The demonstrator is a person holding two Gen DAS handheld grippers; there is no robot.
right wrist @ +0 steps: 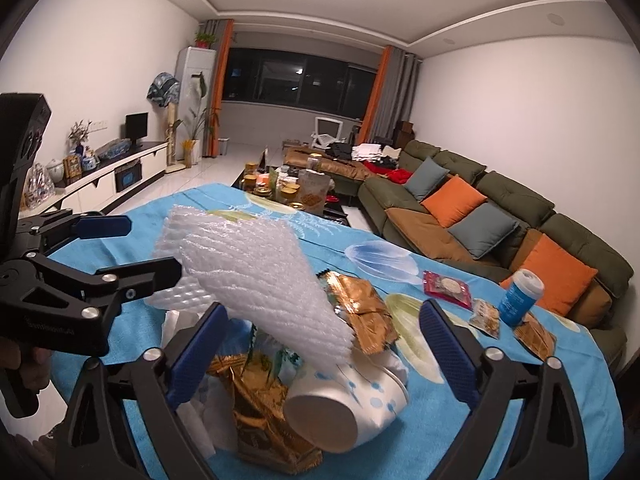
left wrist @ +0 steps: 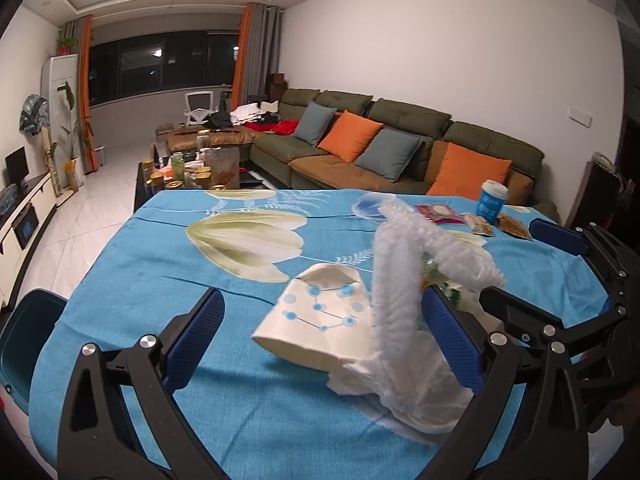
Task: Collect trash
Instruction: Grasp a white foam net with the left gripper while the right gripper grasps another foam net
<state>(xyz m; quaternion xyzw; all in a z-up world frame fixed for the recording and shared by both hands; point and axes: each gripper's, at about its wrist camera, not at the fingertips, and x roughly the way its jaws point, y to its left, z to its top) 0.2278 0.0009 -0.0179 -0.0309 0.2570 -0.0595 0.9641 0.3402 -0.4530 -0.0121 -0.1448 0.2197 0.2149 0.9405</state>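
Both grippers over the trash pile on the counter [left wrist: 160, 248], which has a blue floral cloth on it.

Left gripper [left wrist: 324, 340]: fingers spread wide, holding nothing. Crushed paper cup [left wrist: 316, 320] lies on its side between them, closer to the right finger. White foam net [left wrist: 400, 280] stands up just past the cup, against the inner face of the right finger [left wrist: 452, 344]. Crumpled tissue [left wrist: 416, 392] sits near, under the net. Left of the cup the cloth is bare out to the counter's left edge; a blue bin [left wrist: 24, 340] sits beyond that edge at the near left.

Right gripper [right wrist: 324, 344]: fingers also wide, nothing clamped. Same paper cup [right wrist: 344, 408] lies between them, open mouth toward the camera. Foam net [right wrist: 256, 264] hangs over the pile and hides part of the left finger [right wrist: 196, 356]. Gold wrappers [right wrist: 360, 308] sit behind and under the net, more gold foil [right wrist: 256, 412] near left of the cup. Cannot tell if the net touches either finger here.

Left gripper [right wrist: 132, 248] shows in the right wrist view at left, just beside the net.

Still loose at the far right of the counter: red packet [right wrist: 448, 288], small snack packs [right wrist: 486, 318], blue cup [right wrist: 520, 298], all well apart from the pile and near the right edge. Sofa [right wrist: 500, 208] runs just beyond that edge. Open cloth between pile and those items.
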